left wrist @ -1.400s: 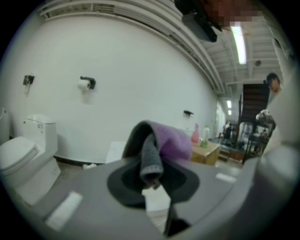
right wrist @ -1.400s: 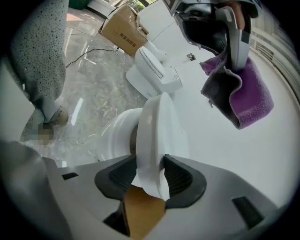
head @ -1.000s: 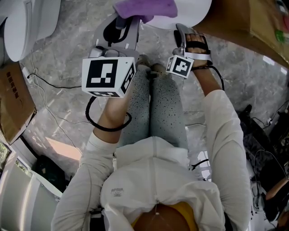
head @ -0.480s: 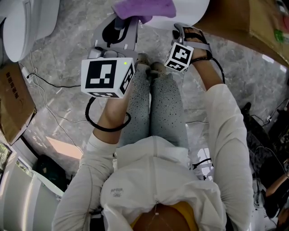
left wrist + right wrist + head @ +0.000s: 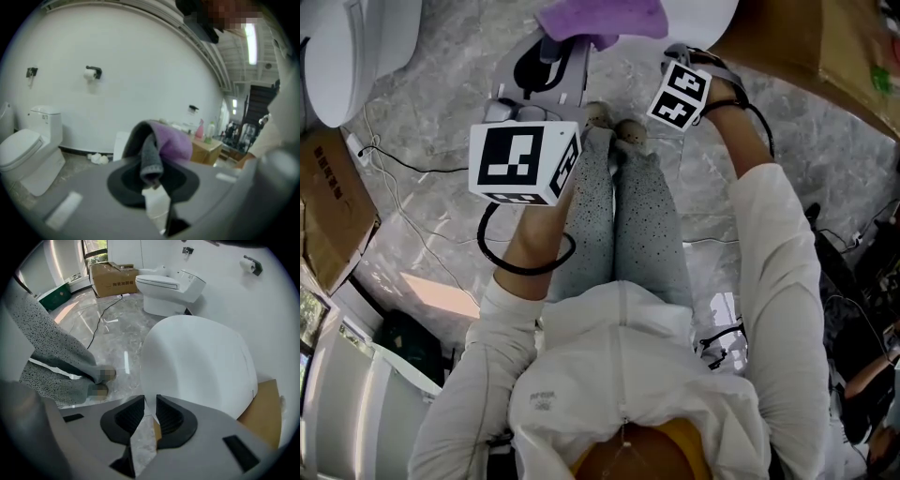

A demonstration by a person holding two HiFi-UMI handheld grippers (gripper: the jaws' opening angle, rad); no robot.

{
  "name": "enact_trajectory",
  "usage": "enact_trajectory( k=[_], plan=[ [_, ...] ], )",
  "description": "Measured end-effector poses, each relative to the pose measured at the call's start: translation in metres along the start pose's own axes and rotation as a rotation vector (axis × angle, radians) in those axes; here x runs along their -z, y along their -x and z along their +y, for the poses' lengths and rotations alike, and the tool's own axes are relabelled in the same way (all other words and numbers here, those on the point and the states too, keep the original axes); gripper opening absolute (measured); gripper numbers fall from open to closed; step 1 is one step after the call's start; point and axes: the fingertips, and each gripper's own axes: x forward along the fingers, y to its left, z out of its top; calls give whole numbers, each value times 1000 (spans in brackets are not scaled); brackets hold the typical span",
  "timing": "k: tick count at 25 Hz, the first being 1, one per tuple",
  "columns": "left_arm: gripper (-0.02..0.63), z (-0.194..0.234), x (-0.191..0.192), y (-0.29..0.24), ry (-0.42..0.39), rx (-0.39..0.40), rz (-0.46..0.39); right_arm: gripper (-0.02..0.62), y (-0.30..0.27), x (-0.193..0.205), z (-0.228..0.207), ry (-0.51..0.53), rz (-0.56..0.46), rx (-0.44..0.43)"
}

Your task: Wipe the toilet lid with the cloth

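Observation:
A purple and grey cloth (image 5: 600, 17) hangs from my left gripper (image 5: 551, 47), which is shut on it near the top of the head view. In the left gripper view the cloth (image 5: 166, 140) drapes over the jaws of the left gripper (image 5: 151, 180). The white toilet lid (image 5: 201, 362) is closed and fills the right gripper view. My right gripper (image 5: 149, 411) points steeply down at the lid's near edge. Its jaws have just been closing; a narrow gap remains with nothing between them. In the head view the right gripper (image 5: 692, 67) sits beside the lid (image 5: 708, 21).
A second white toilet (image 5: 168, 289) stands by the wall, also seen in the head view as the second toilet (image 5: 356, 47). Cardboard boxes (image 5: 328, 206) and cables (image 5: 394, 206) lie on the marble floor. Brown cardboard (image 5: 825, 47) lies beside the lid. My legs (image 5: 628, 216) stand close to it.
The right gripper's marker cube has shifted up the picture and tipped over as the wrist turned downward. The left gripper and cloth have stayed put.

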Motion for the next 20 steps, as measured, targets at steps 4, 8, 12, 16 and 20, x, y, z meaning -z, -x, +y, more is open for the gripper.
enact_trajectory(
  k=[4,8,12,16,20],
  plan=[
    [51,6,-22,-2,1,11,14,15,14,-1,4,-35,6,45],
    [51,14,-48,-8,-1,28,22,15,51,-18,-20,-244,-68,74],
    [51,18,-75,-16,-10,50,12,15,102,-37,-58,-389,-160,131],
    [51,13,-98,-28,-23,62,-3,15,156,-42,-85,-469,-245,198],
    [51,10,-110,-46,-29,74,-12,15,198,-47,-108,-544,-326,259]
  ],
)
